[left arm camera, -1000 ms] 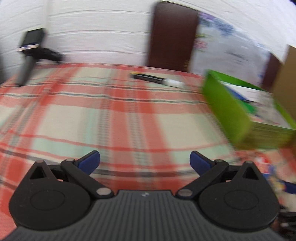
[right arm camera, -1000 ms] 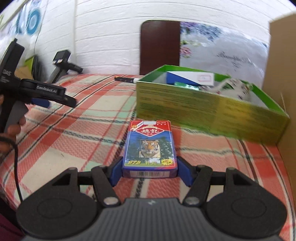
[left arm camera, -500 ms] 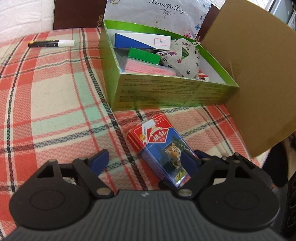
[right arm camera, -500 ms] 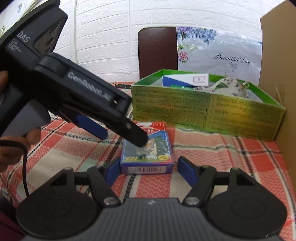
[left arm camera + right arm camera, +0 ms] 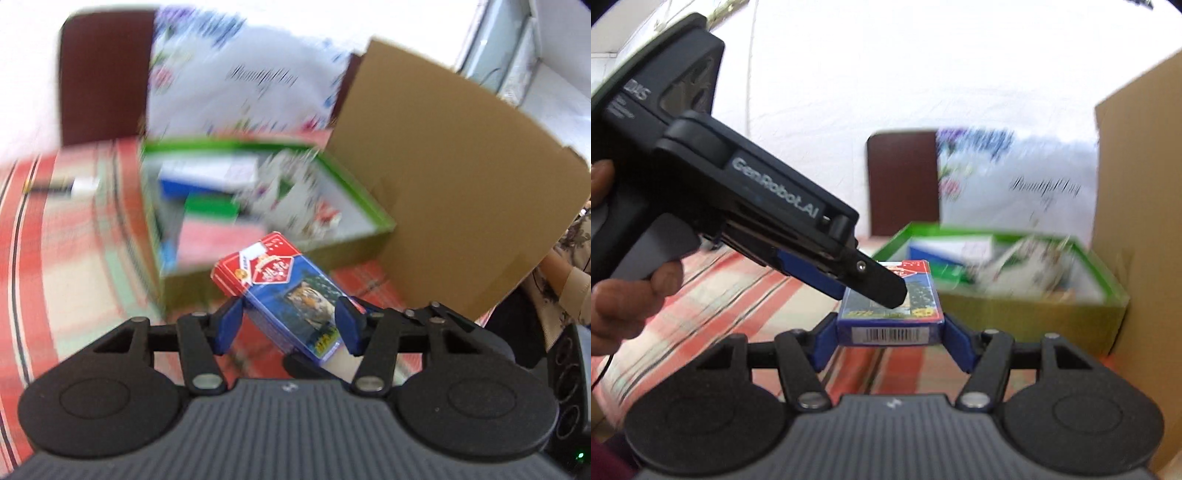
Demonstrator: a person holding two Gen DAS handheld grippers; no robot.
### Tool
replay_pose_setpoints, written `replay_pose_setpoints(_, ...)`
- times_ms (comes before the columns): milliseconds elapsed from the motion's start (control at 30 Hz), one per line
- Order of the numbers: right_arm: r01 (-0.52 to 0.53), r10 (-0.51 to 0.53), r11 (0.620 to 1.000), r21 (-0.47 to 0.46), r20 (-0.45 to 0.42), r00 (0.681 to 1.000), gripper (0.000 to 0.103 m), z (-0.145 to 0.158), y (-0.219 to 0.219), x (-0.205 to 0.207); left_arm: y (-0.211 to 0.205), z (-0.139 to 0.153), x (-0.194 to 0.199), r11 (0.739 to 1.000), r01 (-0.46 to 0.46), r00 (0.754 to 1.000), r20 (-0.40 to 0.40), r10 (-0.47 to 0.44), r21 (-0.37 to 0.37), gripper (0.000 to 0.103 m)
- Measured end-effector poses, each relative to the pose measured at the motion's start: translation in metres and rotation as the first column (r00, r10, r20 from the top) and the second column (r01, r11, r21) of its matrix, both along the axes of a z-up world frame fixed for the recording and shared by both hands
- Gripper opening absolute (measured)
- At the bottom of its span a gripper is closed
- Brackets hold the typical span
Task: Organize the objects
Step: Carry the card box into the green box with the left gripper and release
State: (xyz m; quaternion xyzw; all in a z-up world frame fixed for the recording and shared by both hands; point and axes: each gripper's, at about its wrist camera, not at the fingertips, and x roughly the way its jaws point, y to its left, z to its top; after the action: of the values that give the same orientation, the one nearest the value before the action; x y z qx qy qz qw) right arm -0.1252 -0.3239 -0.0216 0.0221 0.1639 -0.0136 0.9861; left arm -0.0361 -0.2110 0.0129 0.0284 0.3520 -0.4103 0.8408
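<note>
- Card pack (image 5: 891,311), blue and red with a tiger picture, is held up off the table (image 5: 746,291) between both tools, near the green box (image 5: 1027,314).
- Left hand-held gripper (image 5: 288,325): its jaws have just been closing, with the card pack (image 5: 291,291) lying slantwise between them. Whether its blue pads (image 5: 229,325) press on the pack yet cannot be told; the left pad seems a little apart.
- In the right wrist view this tool reaches in from the left, a hand (image 5: 631,291) on its grip, its tip lying over the top face of the pack.
- Right hand-held gripper (image 5: 890,339) grasps the pack by its two long sides, barcode end toward the camera.
- Marker (image 5: 62,184) lies on the plaid cloth at far left, well apart from the pack.
- Green box (image 5: 354,236) stands just beyond the pack, open, holding a blue and white carton and other blurred things.
- Cardboard sheet (image 5: 461,192) stands upright at the right, touching the box.
- A brown chair back (image 5: 99,74) shows behind the table.
</note>
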Motion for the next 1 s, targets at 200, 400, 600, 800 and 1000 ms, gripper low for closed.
replay_pose_setpoints(200,0.085,-0.083,0.996,-0.035,0.062,0.995,0.06,0.015,-0.026,0.035,-0.038,0.012,0.042,1.0,0.0,0.998,0.062,0.001,-0.012,0.057)
replay_pose_setpoints(400,0.155,-0.153,0.987,-0.035,0.057,0.987,0.06,0.005,-0.047,0.067,-0.071,0.006,0.073,1.0,-0.008,0.995,0.096,0.006,0.018,0.056)
replay_pose_setpoints(600,0.179,-0.179,0.983,-0.031,-0.016,0.984,0.061,-0.011,-0.054,0.096,-0.077,-0.005,0.087,0.989,-0.106,0.988,0.123,0.093,0.103,0.057)
replay_pose_setpoints(800,0.184,-0.184,0.983,-0.003,0.001,0.983,0.062,-0.008,-0.045,0.078,-0.061,-0.005,0.079,0.971,-0.192,0.974,0.147,0.172,0.139,0.064)
replay_pose_setpoints(1000,0.216,-0.217,0.976,0.033,0.006,0.976,0.062,0.006,-0.043,0.06,-0.045,-0.006,0.063,0.963,-0.224,0.967,0.155,0.2,0.151,0.064)
